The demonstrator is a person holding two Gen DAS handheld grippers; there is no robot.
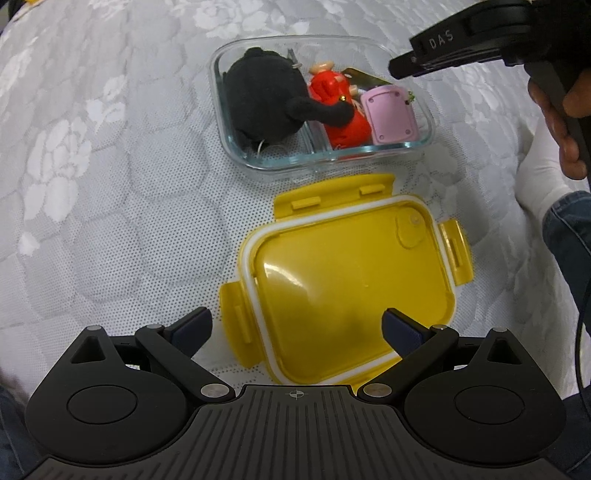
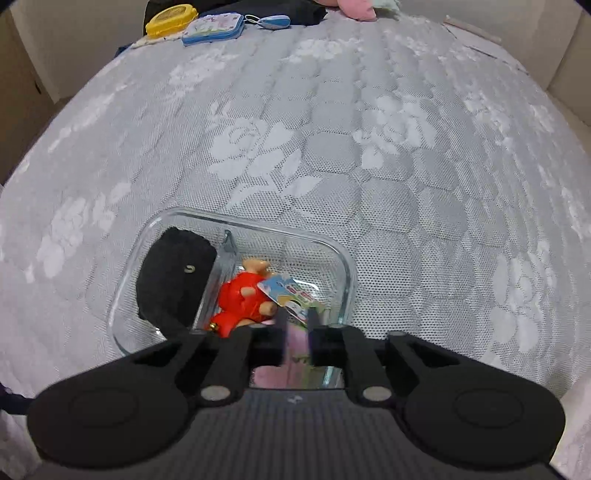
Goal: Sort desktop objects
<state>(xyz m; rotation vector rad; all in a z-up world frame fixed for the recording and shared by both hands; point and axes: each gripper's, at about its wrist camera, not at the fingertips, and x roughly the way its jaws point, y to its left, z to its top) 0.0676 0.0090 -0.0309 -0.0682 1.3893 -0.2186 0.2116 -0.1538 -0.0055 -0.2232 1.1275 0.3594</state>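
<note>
The quilted mattress [image 2: 332, 129] fills both views, grey-white with a raised flower pattern. On it, in the upper middle of the left wrist view, sits a clear glass box [image 1: 430, 122] with a divider. Just below it in that frame lies its yellow lid [image 1: 351, 273], inner face up, latches splayed.

The box's left compartment holds a black plush [image 1: 258, 103]. The right one holds a red figure [image 1: 332, 107] and, at its right edge, a pink case [image 1: 389, 114].

The left tool [image 1: 295, 332] hangs over the lower edge of the lid with its jaws spread wide and nothing between them. The right tool [image 2: 297, 328] reaches steeply into the right compartment; its jaws stand narrow, either side of a pinkish thing with a printed tag [image 2: 291, 295] lying ahead of them. Blur hides whether the pads press on it or are just clear of it.

Judging by this, the sorting is near its end: the items are in the box and the right tool is either placing or gripping the pink one. If it is a placement, the next move calls for lifting straight out without dragging the tag, then bringing the lid over the box and seating it squarely.

At the upper left of the right wrist view, far off, lie a yellow tin [image 2: 171, 20] and a blue pouch [image 2: 214, 27].
</note>
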